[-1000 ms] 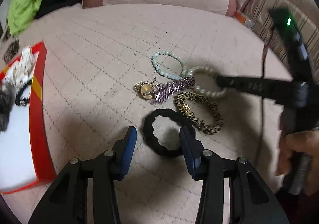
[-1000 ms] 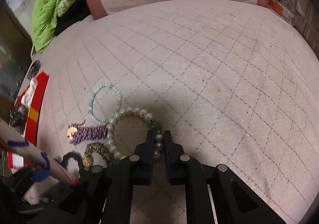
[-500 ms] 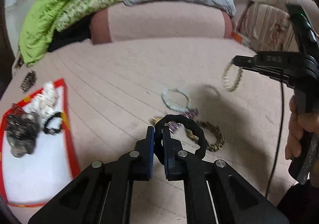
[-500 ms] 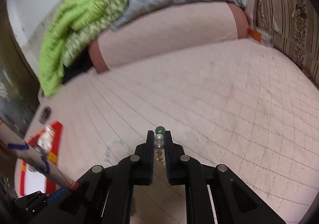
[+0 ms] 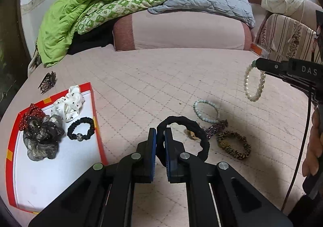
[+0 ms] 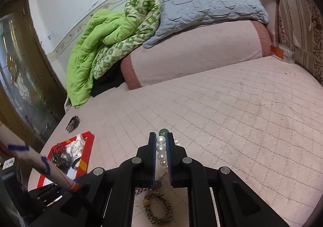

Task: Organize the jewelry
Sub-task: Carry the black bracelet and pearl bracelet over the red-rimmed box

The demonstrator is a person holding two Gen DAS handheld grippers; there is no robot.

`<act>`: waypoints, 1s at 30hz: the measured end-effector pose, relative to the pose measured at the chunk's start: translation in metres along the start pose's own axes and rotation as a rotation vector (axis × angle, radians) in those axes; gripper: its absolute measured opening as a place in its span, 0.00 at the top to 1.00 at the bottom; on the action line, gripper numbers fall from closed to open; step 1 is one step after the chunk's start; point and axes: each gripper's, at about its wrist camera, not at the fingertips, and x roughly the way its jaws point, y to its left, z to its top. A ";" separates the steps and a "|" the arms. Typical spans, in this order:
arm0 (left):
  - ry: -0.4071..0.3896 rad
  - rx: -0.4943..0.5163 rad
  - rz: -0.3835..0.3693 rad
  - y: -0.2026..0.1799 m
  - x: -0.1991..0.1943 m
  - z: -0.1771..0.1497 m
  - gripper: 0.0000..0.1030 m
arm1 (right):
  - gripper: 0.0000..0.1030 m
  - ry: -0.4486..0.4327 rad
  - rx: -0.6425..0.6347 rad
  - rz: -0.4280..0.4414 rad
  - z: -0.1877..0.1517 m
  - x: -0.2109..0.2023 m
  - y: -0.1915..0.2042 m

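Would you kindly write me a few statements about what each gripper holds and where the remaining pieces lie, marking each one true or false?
1. The left gripper is shut on the black hair tie. True.
2. The right gripper is open and holds nothing. False: it is shut on the pearl bracelet, which hangs clear of the bed.
3. The red tray already holds a white spotted scrunchie. True.
4. The pale green bead bracelet lies in the tray. False: it lies on the pink quilted bedcover.
5. The leopard-print scrunchie lies on the bedcover. True.
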 end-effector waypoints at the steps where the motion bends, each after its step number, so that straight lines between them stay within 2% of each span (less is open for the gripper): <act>1: -0.002 0.000 0.001 0.002 -0.001 -0.001 0.93 | 0.91 -0.003 -0.007 -0.001 -0.001 0.000 0.004; 16: -0.040 0.000 0.007 0.014 -0.014 -0.002 0.93 | 0.91 -0.001 -0.074 0.038 -0.022 -0.006 0.040; 30: -0.078 -0.012 0.000 0.020 -0.032 -0.001 0.93 | 0.91 0.021 -0.107 0.029 -0.042 -0.015 0.059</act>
